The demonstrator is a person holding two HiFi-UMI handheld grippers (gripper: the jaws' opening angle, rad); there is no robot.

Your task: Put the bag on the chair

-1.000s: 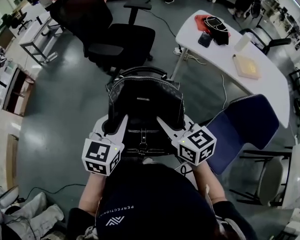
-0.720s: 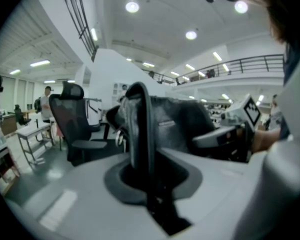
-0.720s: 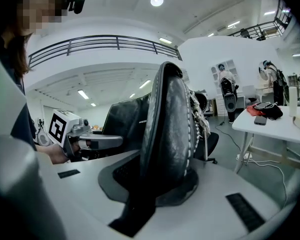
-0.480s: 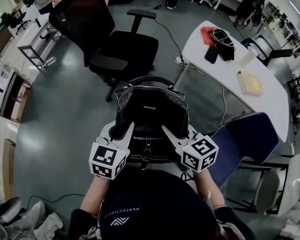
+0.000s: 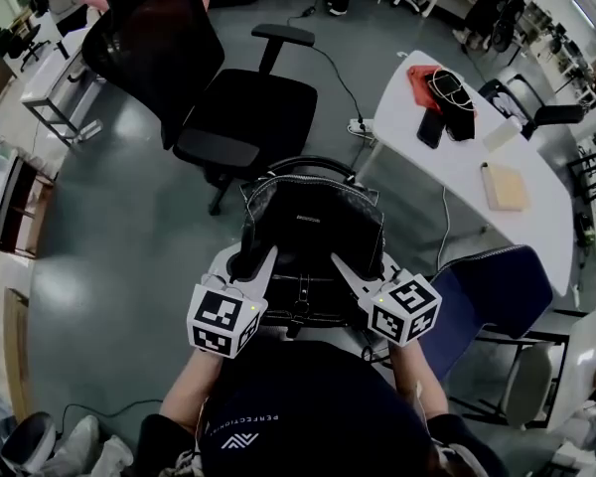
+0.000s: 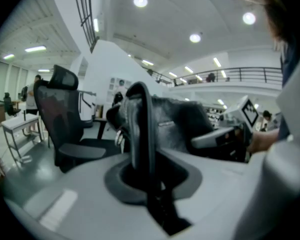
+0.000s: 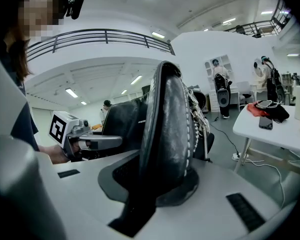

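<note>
Bag [image 5: 313,217] tight in left gripper [image 5: 248,264] and right gripper [image 5: 350,269], near black chair [image 5: 253,117]

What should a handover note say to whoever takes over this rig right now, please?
Left hand-held gripper: shut on the bag at its left edge.
Right hand-held gripper: shut on its right edge.
The bag is held in the air between both grippers; the black office chair stands just ahead.
Done: bag picked up.
Left: set it on the chair, then open both grippers.
</note>
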